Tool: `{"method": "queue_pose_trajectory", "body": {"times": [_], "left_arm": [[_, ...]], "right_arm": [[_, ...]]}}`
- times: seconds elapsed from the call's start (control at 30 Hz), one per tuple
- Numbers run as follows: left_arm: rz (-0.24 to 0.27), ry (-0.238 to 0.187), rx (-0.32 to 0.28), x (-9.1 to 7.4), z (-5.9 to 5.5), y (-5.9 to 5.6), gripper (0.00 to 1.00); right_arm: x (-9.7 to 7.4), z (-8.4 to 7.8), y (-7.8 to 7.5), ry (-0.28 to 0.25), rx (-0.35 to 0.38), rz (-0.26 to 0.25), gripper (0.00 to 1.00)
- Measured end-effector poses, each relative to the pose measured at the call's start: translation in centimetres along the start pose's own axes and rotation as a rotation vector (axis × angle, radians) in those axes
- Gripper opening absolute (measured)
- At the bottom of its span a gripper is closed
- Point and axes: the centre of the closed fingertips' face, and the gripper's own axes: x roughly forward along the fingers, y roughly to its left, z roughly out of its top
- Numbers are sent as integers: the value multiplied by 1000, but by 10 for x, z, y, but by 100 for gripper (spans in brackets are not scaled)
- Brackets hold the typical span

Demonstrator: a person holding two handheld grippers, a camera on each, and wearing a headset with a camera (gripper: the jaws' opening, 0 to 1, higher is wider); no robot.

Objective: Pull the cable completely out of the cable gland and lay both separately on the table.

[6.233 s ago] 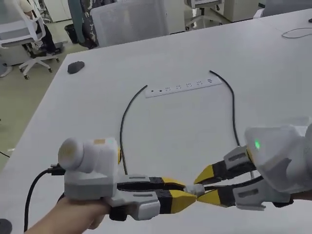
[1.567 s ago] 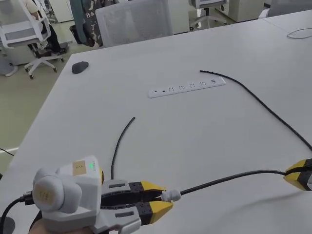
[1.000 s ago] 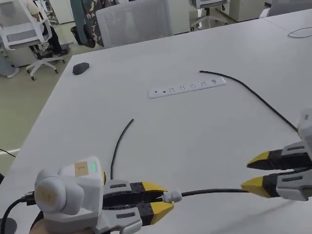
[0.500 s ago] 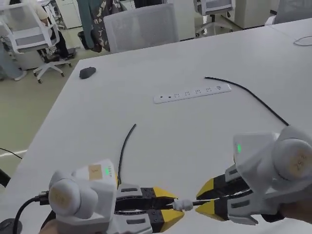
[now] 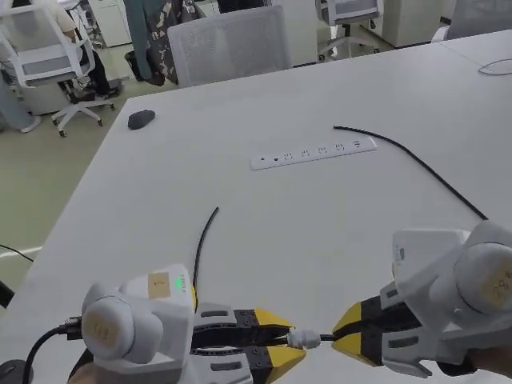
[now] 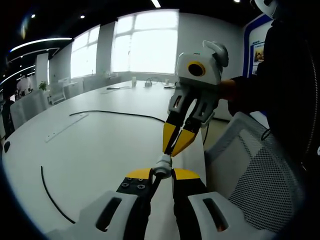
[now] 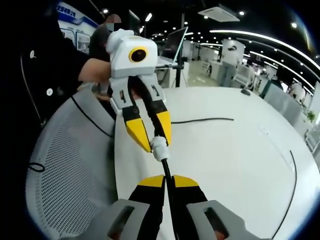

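**A:** What's just changing with the cable point(image 5: 416, 164)?

**B:** A second ago my right gripper point(image 5: 338, 341) was out wide at three o'clock, with a stretch of cable drawn through. Now I'm bringing it back in and taking a fresh bite right beside the gland point(image 5: 298, 338).

**A:** So it isn't coming free yet?

**B:** No, the cable is still running through the gland. A short tail is lying on the table point(image 5: 240, 104) towards eleven o'clock, shorter than it was. The long slack is trailing off towards two o'clock, past the power strip point(image 5: 314, 152). I reckon it's needing a few more pulls.

**A:** And the grippers?

**B:** My left gripper point(image 5: 290, 342) is pinching the gland between its tips, low at six o'clock. My right one is clamping on the cable at three o'clock of the gland. Its jaws are nearly together, and its tips are almost touching the gland.
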Motion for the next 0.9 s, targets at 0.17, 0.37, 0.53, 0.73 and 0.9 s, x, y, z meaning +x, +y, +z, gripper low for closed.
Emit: {"method": "queue_pose_trajectory", "body": {"times": [0.17, 0.37, 0.53, 0.73, 0.9], "left_arm": [[21, -14, -13, -8, 1, 7, 15], [35, -8, -10, -10, 0, 9, 15], [47, -9, -13, -15, -1, 11, 15], [61, -2, -10, -18, -4, 14, 15], [66, 10, -5, -18, -8, 14, 15]], "right_arm": [[-14, -22, -16, 23, 68, -73, 0], [-36, -52, -39, 68, 166, -173, 0], [-54, -77, -58, 77, 254, -261, 0], [-68, -111, -72, 134, 298, -342, 0], [-74, -127, -77, 159, 327, -361, 0]]}}
